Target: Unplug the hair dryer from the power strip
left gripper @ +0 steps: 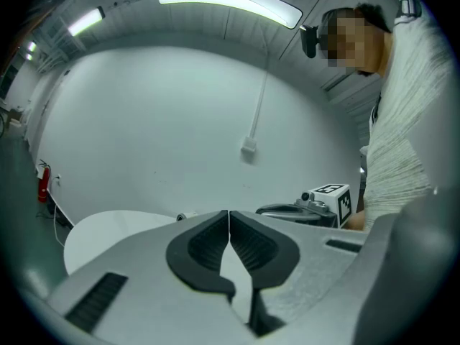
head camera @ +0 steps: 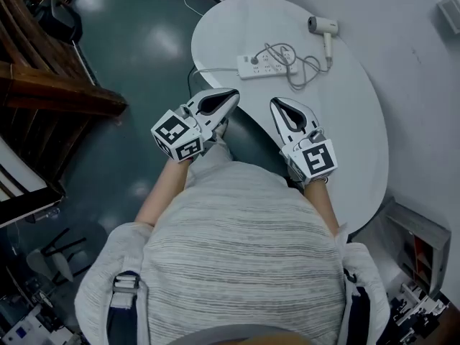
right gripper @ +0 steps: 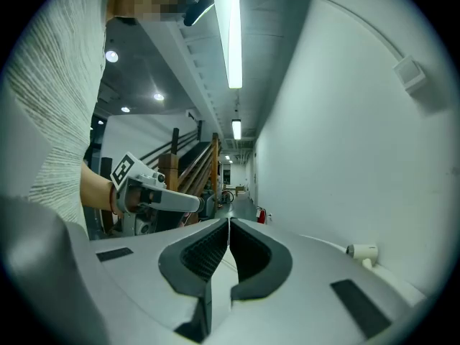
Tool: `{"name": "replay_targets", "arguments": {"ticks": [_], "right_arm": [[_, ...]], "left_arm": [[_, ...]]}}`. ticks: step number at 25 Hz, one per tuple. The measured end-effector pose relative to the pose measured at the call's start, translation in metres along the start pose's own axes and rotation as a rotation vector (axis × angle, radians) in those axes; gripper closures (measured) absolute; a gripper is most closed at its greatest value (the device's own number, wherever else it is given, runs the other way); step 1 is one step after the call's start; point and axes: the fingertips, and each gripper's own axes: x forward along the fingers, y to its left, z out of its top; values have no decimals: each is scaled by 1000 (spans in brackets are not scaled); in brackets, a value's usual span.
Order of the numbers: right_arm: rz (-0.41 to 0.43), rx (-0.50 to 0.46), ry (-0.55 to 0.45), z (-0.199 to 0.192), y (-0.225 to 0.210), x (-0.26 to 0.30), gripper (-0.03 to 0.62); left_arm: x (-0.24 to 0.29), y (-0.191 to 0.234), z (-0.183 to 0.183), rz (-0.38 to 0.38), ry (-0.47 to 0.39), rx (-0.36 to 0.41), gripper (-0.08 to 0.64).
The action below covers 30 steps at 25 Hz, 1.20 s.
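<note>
A white hair dryer (head camera: 325,29) lies at the far side of the white table (head camera: 359,131). Its grey cord (head camera: 305,67) loops back to a white power strip (head camera: 267,65) in the middle of the table. My left gripper (head camera: 233,93) hovers at the table's near edge, shut with nothing between its jaws, tips short of the strip. My right gripper (head camera: 276,105) is beside it over the table, also shut and empty. The dryer (right gripper: 364,251) shows small at the right of the right gripper view. In the left gripper view the jaws (left gripper: 228,214) meet, and the right gripper (left gripper: 316,205) shows beyond.
The table curves round against a white wall (head camera: 402,42). The strip's own white cable (head camera: 212,69) runs off the table's left edge. A dark glossy floor (head camera: 136,56) and wooden stair parts (head camera: 50,85) lie to the left. A grey box (head camera: 424,239) stands at the lower right.
</note>
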Motion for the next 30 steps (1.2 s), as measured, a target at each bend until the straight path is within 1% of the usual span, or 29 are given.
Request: {"name": "replay_targets", "arguments": {"ticks": [3,7,11,14,23,27,30], "right_arm": [[-18,-1,27,-5,-14,28,566],[-62,41,70,-12,-32,66,566],[-107,83,103,-15,-36,95,565],[-142,101,124,-17,-36,112,565],[-220,110,167,-18,-36,146,566],[-255,126,184,-19,-36,149,565],[-262,136,198,-22,-35,148,565]], "left_arm": [[14,31,3,-50,27,-15,552],[28,71,6,-123,74,-18,552],[34,98,8,-196,113,-35,554],[35,116,10,-242,125,-45,552],[39,146,18,-364,137,-51,553],[44,153,13,-406,162,-64,553],[48,152,6,-429,183,-76,553]]}}
